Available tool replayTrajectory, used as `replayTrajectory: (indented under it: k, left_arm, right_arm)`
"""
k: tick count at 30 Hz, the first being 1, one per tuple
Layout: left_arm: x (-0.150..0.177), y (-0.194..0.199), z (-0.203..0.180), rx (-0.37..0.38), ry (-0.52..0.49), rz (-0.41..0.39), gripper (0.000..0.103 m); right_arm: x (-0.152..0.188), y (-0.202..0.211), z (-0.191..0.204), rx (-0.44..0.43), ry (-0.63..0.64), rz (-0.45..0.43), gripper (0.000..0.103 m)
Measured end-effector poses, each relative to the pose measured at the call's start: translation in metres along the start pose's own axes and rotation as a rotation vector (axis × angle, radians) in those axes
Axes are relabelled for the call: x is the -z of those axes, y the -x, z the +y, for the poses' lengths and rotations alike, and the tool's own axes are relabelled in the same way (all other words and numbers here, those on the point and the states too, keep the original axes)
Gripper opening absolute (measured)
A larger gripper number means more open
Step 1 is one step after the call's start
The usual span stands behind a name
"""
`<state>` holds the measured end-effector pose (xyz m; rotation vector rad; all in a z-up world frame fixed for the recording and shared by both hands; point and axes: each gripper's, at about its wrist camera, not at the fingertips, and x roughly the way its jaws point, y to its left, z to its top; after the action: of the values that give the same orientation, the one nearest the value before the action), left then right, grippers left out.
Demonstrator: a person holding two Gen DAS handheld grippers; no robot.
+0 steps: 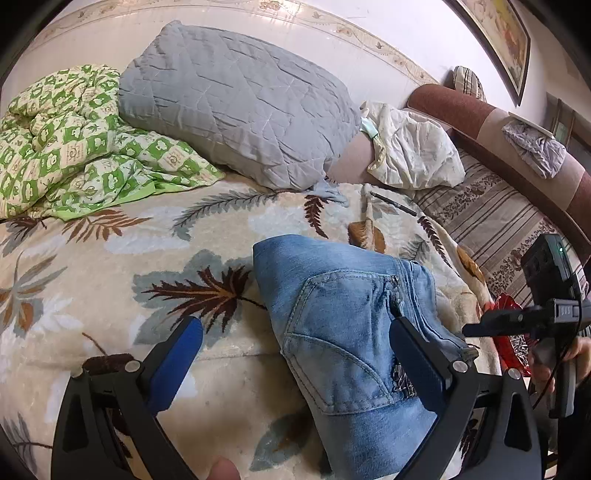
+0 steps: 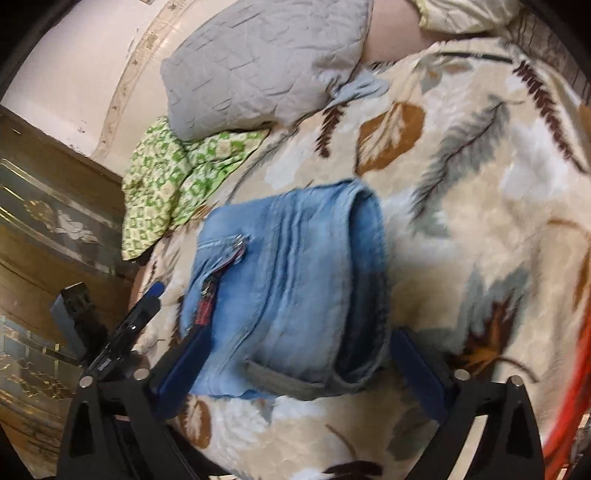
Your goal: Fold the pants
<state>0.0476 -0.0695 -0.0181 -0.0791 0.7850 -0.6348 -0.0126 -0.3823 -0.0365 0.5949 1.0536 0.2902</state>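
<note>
the left gripper [image 1: 295,343] hangs low over the bed, jaws spread wide, one blue pad [image 1: 413,354] above the jeans [image 1: 343,325], nothing held. the jeans lie folded into a thick bundle on the leaf-print blanket [image 1: 110,258], pocket up. the right gripper [image 2: 299,365] has its jaws wide open either side of the bundle's near edge, gripping nothing. a grey pillow [image 1: 236,99] and a green quilt [image 1: 62,144] sit behind.

1. Even, soft indoor light; shadows faint.
2. Glare on the wall [image 1: 332,22] in the left wrist view.
3. Right wrist view motion-blurred; left sharp.
4. Fisheye bending, dark corners throughout.
</note>
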Motion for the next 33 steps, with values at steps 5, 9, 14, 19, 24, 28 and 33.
replayTrajectory:
  k: [5,9,14,19,24,28,33]
  left_arm:
    - [0.0,0.001,0.002,0.0,0.009,0.0,0.101]
    - [0.0,0.001,0.002,0.001,0.009,0.001,0.101]
    - [0.001,0.001,0.002,0.001,0.008,0.003,0.101]
    - [0.002,0.002,0.001,0.001,0.006,-0.001,0.101]
    - [0.002,0.003,0.002,0.005,0.01,-0.005,0.101]
    - [0.001,0.003,0.001,0.003,0.006,-0.004,0.101]
    - [0.002,0.002,-0.001,-0.011,-0.004,0.004,0.101]
  right_arm:
    - [0.008,-0.013,0.003,-0.065,-0.003,0.03,0.087]
    - [0.011,-0.027,0.004,-0.023,0.025,0.072,0.061]
    - [0.016,-0.026,0.003,-0.017,0.056,0.073,0.041]
    - [0.015,-0.013,0.012,0.011,0.097,0.048,0.035]
    - [0.02,-0.001,0.017,0.107,0.138,0.038,0.035]
    - [0.027,-0.021,0.007,0.185,0.142,0.077,0.034]
    - [0.03,-0.032,0.019,0.316,0.237,0.064,0.042]
